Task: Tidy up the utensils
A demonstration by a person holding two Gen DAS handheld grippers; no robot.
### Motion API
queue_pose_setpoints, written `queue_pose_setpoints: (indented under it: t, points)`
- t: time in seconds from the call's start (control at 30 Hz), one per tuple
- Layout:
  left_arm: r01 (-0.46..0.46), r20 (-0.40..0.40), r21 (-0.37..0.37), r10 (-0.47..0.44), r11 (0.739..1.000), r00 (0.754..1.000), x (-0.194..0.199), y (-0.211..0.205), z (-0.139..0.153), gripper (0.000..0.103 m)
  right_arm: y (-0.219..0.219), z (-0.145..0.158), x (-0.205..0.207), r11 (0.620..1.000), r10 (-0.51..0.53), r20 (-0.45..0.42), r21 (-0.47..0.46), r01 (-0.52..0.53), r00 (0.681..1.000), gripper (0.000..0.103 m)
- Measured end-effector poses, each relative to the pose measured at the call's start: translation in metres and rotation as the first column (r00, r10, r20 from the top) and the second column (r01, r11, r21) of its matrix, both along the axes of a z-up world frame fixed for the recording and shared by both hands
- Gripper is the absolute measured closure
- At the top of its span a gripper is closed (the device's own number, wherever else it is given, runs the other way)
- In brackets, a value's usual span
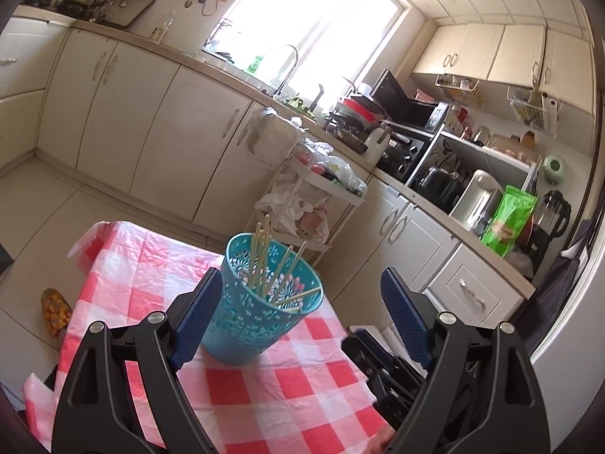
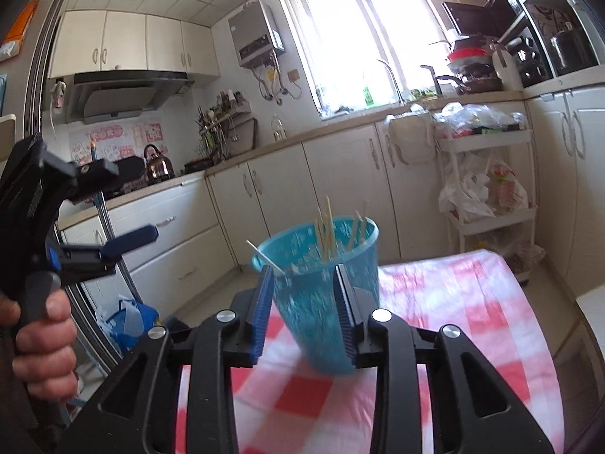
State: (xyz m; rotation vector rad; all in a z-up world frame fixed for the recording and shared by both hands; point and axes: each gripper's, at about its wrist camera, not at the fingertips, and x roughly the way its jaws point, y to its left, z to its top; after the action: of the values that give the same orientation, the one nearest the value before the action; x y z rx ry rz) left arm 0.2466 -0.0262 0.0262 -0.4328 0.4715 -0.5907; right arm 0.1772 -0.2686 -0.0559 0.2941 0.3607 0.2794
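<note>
Chopsticks (image 1: 264,261) stand loose in the teal cup (image 1: 261,314), which sits on the checked cloth of the counter (image 1: 264,389), straight ahead of both tongs. One stick (image 2: 264,257) lies across the rim on the near left side, tip poking outside the cup, instead of standing with the rest.

Your right tongs (image 2: 306,291) are partly open with nothing between the pads; the cup shows in the gap but lies beyond them, and the view is blurred, so you cannot read contact from it. Your left tongs (image 1: 298,302) are spread wide and empty, with the cup just beside the left pad (image 1: 200,317).

The step in hand looks like tidying the sticks into the cup, though no other utensils show on the cloth. To do it well:

- Steady the cup first. It looks light and tall, so a nudge on a stick could tip it. Close the left tongs gently round its lower wall.
- Bring the right tongs down over the stray stick, pinch near its middle, lift, and drop it upright.
- Keep clear of the upright tips; catching one would lever the cup over.
</note>
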Motion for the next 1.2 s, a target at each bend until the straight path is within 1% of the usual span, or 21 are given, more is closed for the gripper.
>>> queue_pose_setpoints:
  t: [0.07,0.17,0.2,0.27,0.33,0.4,0.47,0.53,0.63,0.73,0.8,0.93,1.1,1.2]
  points:
    - [-0.004,-0.011,0.028,0.004,1.000,1.000,-0.007,-0.001,-0.004,0.022,-0.003,-0.008,-0.016,1.000,-0.017,-0.043,-0.012,0.017,0.999,0.062]
    - [-0.012,-0.026,0.080,0.014,0.997,1.000,-0.016,-0.004,-0.009,0.022,-0.005,-0.019,-0.035,0.997,-0.048,-0.104,-0.067,0.041,0.993,0.058]
    - [-0.014,-0.031,0.102,0.018,0.995,0.999,-0.018,-0.005,-0.011,0.021,-0.007,-0.023,-0.040,0.995,-0.066,-0.125,-0.089,0.055,0.990,0.053]
    - [-0.018,-0.047,0.164,0.026,0.986,0.999,-0.022,-0.007,-0.019,0.020,-0.013,-0.032,-0.044,0.989,-0.106,-0.176,-0.117,0.086,0.979,0.051]
    - [-0.025,-0.065,0.221,0.040,0.975,0.997,-0.023,-0.007,-0.032,0.018,-0.022,-0.041,-0.048,0.984,-0.149,-0.226,-0.131,0.121,0.963,0.050]
    - [-0.033,-0.107,0.274,0.064,0.961,0.992,-0.020,-0.006,-0.052,0.017,-0.030,-0.050,-0.049,0.976,-0.193,-0.267,-0.150,0.157,0.944,0.050]
    - [-0.035,-0.155,0.302,0.085,0.953,0.984,-0.015,-0.002,-0.071,0.017,-0.034,-0.057,-0.051,0.967,-0.229,-0.293,-0.180,0.182,0.928,0.048]
    - [-0.048,-0.197,0.341,0.121,0.939,0.973,-0.011,0.002,-0.089,0.017,-0.033,-0.064,-0.051,0.961,-0.241,-0.316,-0.209,0.181,0.917,0.048]
    - [-0.072,-0.210,0.396,0.166,0.915,0.964,-0.008,0.005,-0.106,0.017,-0.031,-0.076,-0.050,0.956,-0.248,-0.355,-0.242,0.167,0.901,0.044]
    - [-0.090,-0.212,0.429,0.197,0.899,0.957,-0.003,0.009,-0.116,0.017,-0.029,-0.083,-0.046,0.948,-0.261,-0.377,-0.272,0.163,0.889,0.041]
    - [-0.103,-0.208,0.449,0.216,0.888,0.954,0.001,0.011,-0.120,0.015,-0.030,-0.085,-0.043,0.946,-0.268,-0.389,-0.278,0.165,0.882,0.039]
    - [-0.121,-0.198,0.481,0.242,0.868,0.950,0.008,0.013,-0.128,0.014,-0.028,-0.090,-0.036,0.940,-0.281,-0.405,-0.297,0.166,0.870,0.033]
    - [-0.127,-0.184,0.506,0.251,0.853,0.950,0.018,0.011,-0.135,0.011,-0.024,-0.094,-0.028,0.936,-0.285,-0.422,-0.316,0.155,0.861,0.029]
    - [-0.125,-0.185,0.510,0.251,0.851,0.950,0.022,0.009,-0.139,0.011,-0.024,-0.095,-0.023,0.937,-0.282,-0.429,-0.315,0.150,0.858,0.029]
